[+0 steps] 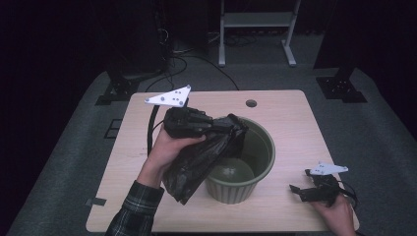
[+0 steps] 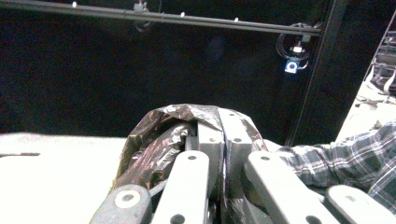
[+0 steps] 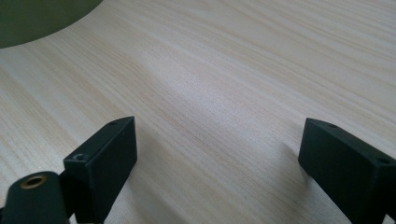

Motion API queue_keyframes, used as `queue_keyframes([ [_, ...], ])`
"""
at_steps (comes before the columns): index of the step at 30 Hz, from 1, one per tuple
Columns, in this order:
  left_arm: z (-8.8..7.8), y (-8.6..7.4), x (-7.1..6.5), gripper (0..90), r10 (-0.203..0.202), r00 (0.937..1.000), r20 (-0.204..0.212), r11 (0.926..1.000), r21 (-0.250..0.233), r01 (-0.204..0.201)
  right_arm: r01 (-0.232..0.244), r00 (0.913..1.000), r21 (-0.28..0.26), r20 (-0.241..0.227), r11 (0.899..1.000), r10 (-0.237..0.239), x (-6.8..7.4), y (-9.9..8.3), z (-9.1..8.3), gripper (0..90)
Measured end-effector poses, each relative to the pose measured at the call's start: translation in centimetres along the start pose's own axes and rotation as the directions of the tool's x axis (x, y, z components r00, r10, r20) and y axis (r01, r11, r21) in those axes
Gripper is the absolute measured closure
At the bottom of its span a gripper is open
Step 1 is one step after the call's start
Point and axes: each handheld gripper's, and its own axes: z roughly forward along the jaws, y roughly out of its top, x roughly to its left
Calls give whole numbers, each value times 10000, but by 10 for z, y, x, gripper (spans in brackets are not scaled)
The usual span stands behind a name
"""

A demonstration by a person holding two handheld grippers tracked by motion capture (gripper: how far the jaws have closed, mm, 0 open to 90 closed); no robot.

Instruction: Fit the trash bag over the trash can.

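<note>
the left gripper (image 1: 216,125) is pinching a black trash bag (image 1: 196,164), jaws drawn tight together on a fold of the film; in the left gripper view the pale jaws are standing side by side with crinkled plastic (image 2: 154,140) bunched over and around them. the bag is hanging from that pinch over the green bin (image 1: 246,191), which is sitting a little toward 5 o'clock of the centre of the wooden table (image 1: 295,118).

the relation that matters: the pinch point is sitting at the bin's 10 o'clock rim, and from there the bag's long axis is running down toward 7 o'clock, so most of the film is draping outside the bin's wall on its 9 o'clock side, with the loose bottom end dangling near the table at about 7 o'clock of the bin. a smaller part is lying over the rim into the mouth. the bin's opening is lying toward 4 o'clock from the gripper, so by my reading the coming move is calling for the bag to be carried that way and lowered inside.

the right gripper (image 1: 306,188) is resting on the table at the bin's 3 o'clock, apart from it, jaws standing wide with nothing between them; its own view is showing bare wood (image 3: 224,93) and the bin's edge (image 3: 37,18). the left hand is clearly the nearer one to the bag.
</note>
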Motion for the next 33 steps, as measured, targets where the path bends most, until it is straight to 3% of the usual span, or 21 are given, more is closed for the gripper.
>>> queue_keyframes([
  [4, 2, -12, 4, 867, -172, 9997, -149, 9994, 292, 176, -8, 10000, 0, 7, 10000, 8, 0, 0, 0, 101],
  [9, 8, -18, 7, 817, -147, 9986, -506, 9948, 994, 197, -12, 10000, 1, 9, 10000, 12, 0, 0, 0, 101],
  [13, 9, -22, 8, 759, -96, 9978, -661, 9921, 1244, 178, -12, 10000, 1, 8, 10000, 12, 0, 0, 0, 101],
  [19, 7, -27, 7, 579, -2, 9916, -1293, 9843, 1749, 230, -11, 10000, 0, 8, 10000, 11, 0, 0, 0, 101],
  [24, 0, -33, 8, 402, -193, 9847, -1731, 9742, 2183, 574, -14, 10000, -2, 13, 10000, 14, 0, 0, 0, 101],
  [29, -7, -41, 8, 297, -516, 9796, -1944, 9682, 2308, 968, -16, 10000, -8, 5, 10000, 16, 0, 0, 0, 101],
  [31, -11, -43, 7, 255, -537, 9782, -2008, 9692, 2255, 995, -3, 10000, 14, 4, 10000, 3, 0, 0, 0, 101],
  [33, -15, -46, 6, 227, -623, 9744, -2158, 9647, 2372, 1142, -10, 10000, 3, 9, 10000, 10, 0, 0, 0, 101],
])
